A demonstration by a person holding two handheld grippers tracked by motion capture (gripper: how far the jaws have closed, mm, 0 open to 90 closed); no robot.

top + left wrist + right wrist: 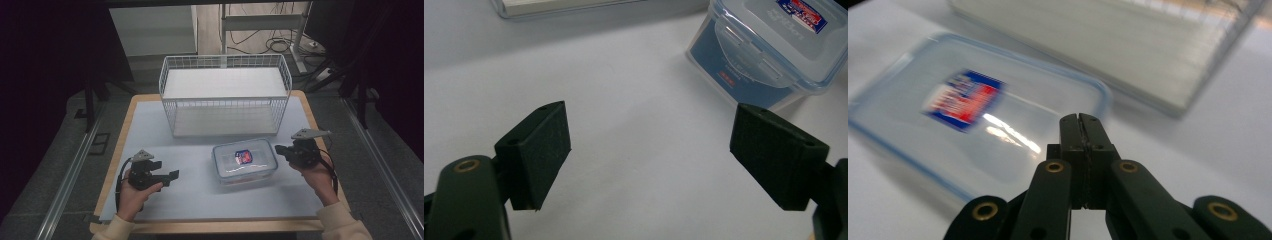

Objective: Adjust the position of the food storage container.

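On the white mat [150,125] that covers the table, your two hands sit either side of a clear plastic container [244,161], which lies flat near the middle, a little to your right, with its clip-on lid closed and a red-and-blue label [243,157] on top. Your left gripper [172,176] rests low near the front left of the mat, well apart from the container, with its jaws pointing to the right towards it; in the left gripper view the two black pads [540,152] stand spread wide with bare mat between them, and the container [769,50] shows beyond at the upper right, one of its side latches facing the camera. Your right gripper [278,149] is held just beside the container's right end, jaws pointing left at it; from the high view you cannot tell whether the tips touch the lid edge. In the right gripper view its jaws are pressed together with nothing between them, and they hang over the near corner of the blurred lid [978,115]. Behind the container, towards the far edge of the table, stands a white wire basket [225,95] with tall mesh walls, its front side close to the container's back edge but apart from it. Your cream sleeves [345,222] enter from the bottom of the high view.
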